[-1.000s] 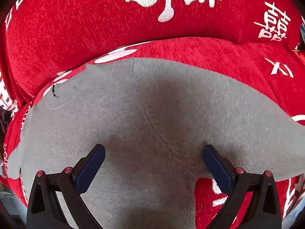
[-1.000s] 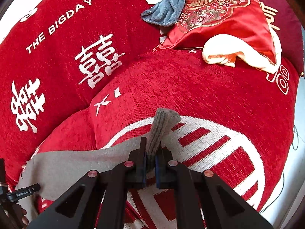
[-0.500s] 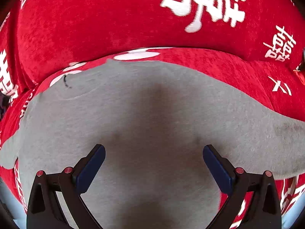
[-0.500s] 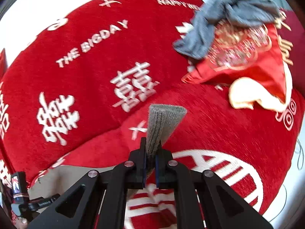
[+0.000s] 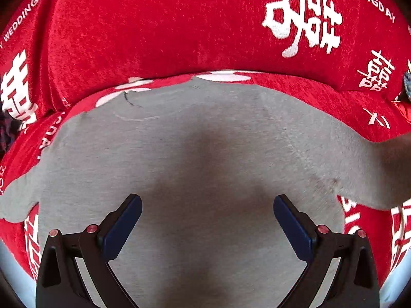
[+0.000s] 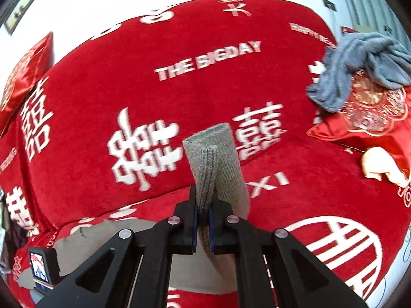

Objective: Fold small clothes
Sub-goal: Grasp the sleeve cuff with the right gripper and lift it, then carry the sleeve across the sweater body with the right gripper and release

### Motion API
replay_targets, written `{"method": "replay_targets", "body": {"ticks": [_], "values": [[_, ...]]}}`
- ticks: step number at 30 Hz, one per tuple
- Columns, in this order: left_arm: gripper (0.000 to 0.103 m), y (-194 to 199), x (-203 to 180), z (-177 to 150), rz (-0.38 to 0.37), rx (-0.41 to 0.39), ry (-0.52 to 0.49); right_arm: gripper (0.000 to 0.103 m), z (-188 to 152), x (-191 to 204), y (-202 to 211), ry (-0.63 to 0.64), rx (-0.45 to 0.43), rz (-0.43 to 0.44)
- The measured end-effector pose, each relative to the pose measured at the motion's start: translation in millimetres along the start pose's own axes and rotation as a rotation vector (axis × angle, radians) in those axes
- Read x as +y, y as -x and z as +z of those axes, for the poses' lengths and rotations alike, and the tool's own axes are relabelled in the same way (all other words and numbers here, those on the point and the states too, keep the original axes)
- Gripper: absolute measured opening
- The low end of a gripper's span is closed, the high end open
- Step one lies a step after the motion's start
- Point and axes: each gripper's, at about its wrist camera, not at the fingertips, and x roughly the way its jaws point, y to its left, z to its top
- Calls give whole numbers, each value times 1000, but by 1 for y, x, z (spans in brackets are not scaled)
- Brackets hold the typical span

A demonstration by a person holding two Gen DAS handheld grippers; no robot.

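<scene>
A small grey knit garment [image 5: 195, 154] lies spread flat on a red sofa seat with white lettering. My left gripper [image 5: 207, 215] is open and hovers just above the garment's middle, holding nothing. My right gripper [image 6: 203, 213] is shut on the garment's ribbed grey sleeve cuff [image 6: 213, 164] and holds it lifted above the seat; the sleeve rises off to the right in the left wrist view [image 5: 380, 174]. The flat body of the garment shows below the right gripper [image 6: 108, 233].
The red sofa backrest [image 6: 179, 82] rises behind the garment. At the right, a red embroidered cushion [image 6: 370, 118] carries a crumpled blue-grey cloth [image 6: 359, 64] and a cream cloth [image 6: 382, 164]. The left gripper's screen [image 6: 39, 267] shows at lower left.
My right gripper has lifted the sleeve cuff higher and swung it left over the garment. The left gripper has drifted slightly over the body and stays open.
</scene>
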Motion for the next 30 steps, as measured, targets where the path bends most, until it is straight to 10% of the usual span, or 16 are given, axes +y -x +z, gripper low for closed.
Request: {"method": "replay_targets", "body": {"ticks": [30], "values": [[103, 18, 178, -75, -39, -28, 196, 7, -108, 293, -60, 301, 181, 174]]}}
